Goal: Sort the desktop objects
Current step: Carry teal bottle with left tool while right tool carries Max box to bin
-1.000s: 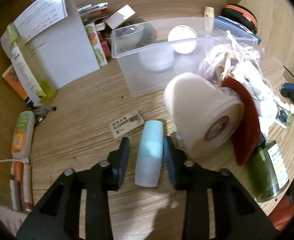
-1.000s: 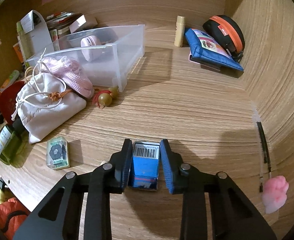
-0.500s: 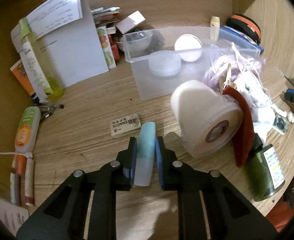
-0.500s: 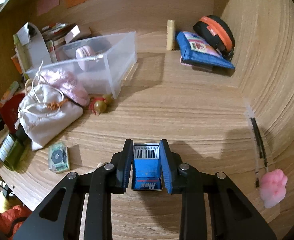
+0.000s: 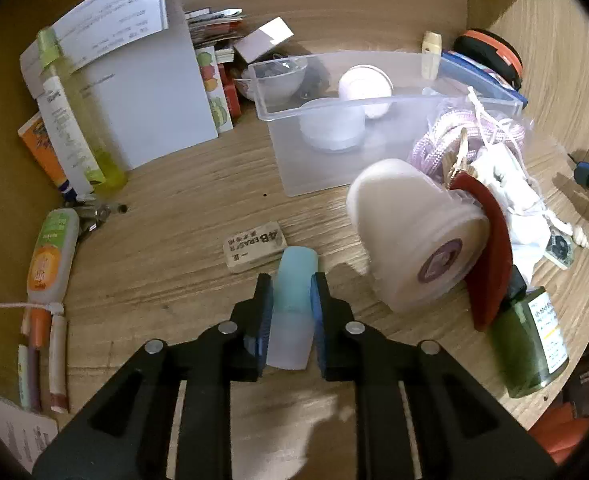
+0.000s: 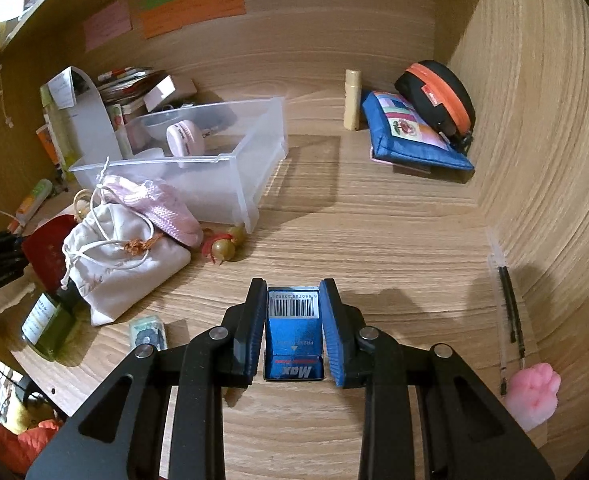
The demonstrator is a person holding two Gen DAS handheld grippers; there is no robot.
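My left gripper (image 5: pixel 291 296) is shut on a light blue tube-shaped case (image 5: pixel 293 304), held just above the wooden desk near a 4B eraser (image 5: pixel 254 245). My right gripper (image 6: pixel 293 312) is shut on a small blue Max staple box (image 6: pixel 293 334) with a barcode, lifted over the desk. The clear plastic bin (image 5: pixel 374 128) stands beyond the left gripper; it also shows in the right wrist view (image 6: pixel 198 168), holding a pink round item (image 6: pixel 184 140).
A toilet roll (image 5: pixel 410 240), red fan (image 5: pixel 490 256) and green bottle (image 5: pixel 534 344) lie right of the left gripper. White pouch (image 6: pixel 122 260), pink knit bag (image 6: pixel 154 208), blue pouch (image 6: pixel 410 136), black-orange case (image 6: pixel 438 96), pens (image 6: pixel 508 312), pink paw (image 6: pixel 532 396), tubes (image 5: pixel 50 256).
My left gripper closed on the light blue case and lifted it slightly. My right gripper rose and drew back with the blue box held.
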